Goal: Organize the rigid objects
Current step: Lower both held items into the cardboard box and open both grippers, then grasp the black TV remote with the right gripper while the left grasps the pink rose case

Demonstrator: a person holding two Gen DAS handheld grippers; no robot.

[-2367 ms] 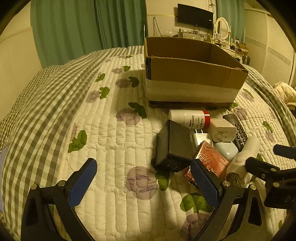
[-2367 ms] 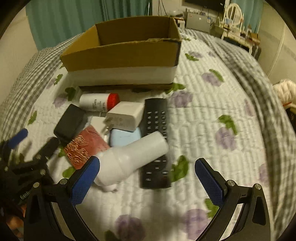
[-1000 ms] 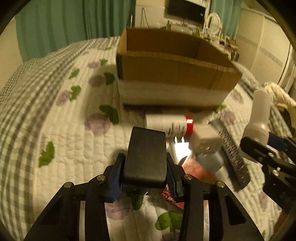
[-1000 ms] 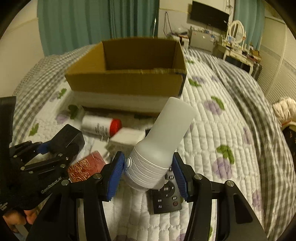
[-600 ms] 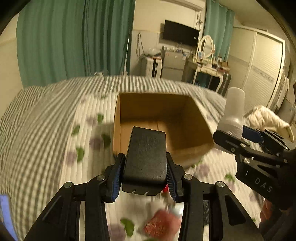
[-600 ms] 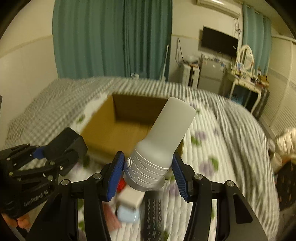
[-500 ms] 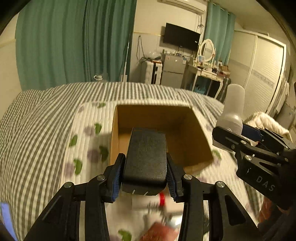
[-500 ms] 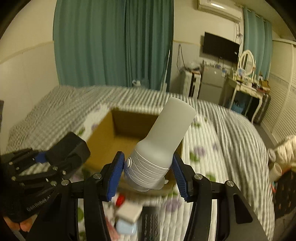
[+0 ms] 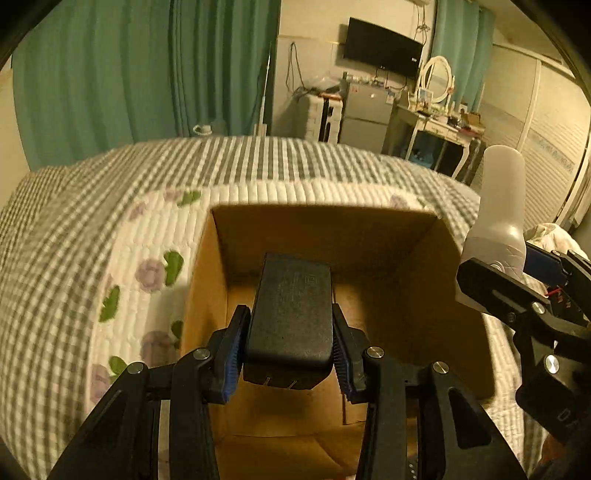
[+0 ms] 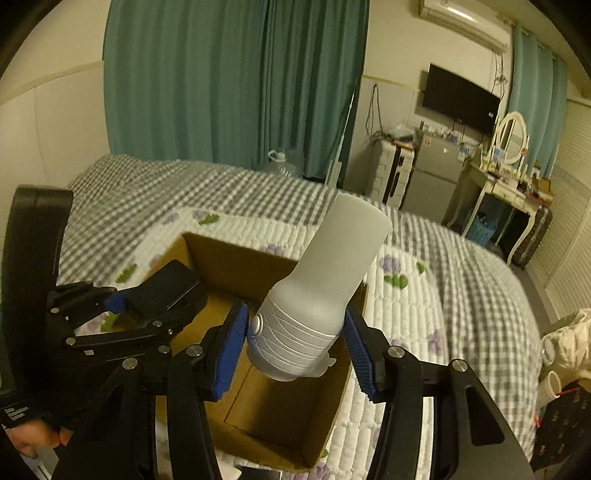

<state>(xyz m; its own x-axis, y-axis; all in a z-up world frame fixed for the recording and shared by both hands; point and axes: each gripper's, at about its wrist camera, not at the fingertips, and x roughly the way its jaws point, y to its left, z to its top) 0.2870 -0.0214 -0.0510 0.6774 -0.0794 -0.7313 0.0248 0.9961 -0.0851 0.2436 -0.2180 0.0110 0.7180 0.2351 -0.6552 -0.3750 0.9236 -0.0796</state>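
Nearest the left wrist lens, left gripper (image 9: pixel 290 354) clamped on a black power adapter (image 9: pixel 291 314), blue pads pressed to both its sides, two metal prongs poking out underneath toward the camera. Nearest the right wrist lens, right gripper (image 10: pixel 293 345) clamped on the ribbed base of a white bottle (image 10: pixel 317 291), frosted cap tilted up and away. Both loads held in the air above the open cardboard box (image 9: pixel 391 229), bare brown floor of the box visible beneath each. Side by side over the opening, adapter toward the box's left half, bottle toward its right edge. Under the box, a bed covered by a quilted white bedspread (image 9: pixel 147 221) printed with purple flowers and green leaves, bordered by a grey-and-white checked band (image 10: pixel 140 192) running out to the mattress edge. Beyond the bed, long teal curtains (image 10: pixel 236 81) down the far wall, a clear water jug (image 10: pixel 282 162) on the floor at their foot. Further right, a small grey fridge (image 10: pixel 436 177), a black wall-mounted television (image 10: pixel 460 99) above it, then a white dressing table (image 10: pixel 513 192) crowded with small items under an oval mirror (image 10: pixel 511 138). Air-conditioning unit (image 10: pixel 465 26) high on the wall. At far right, pale louvred wardrobe doors (image 9: pixel 550 155) and a light-coloured bundle (image 10: pixel 569 339) low beside the bed.
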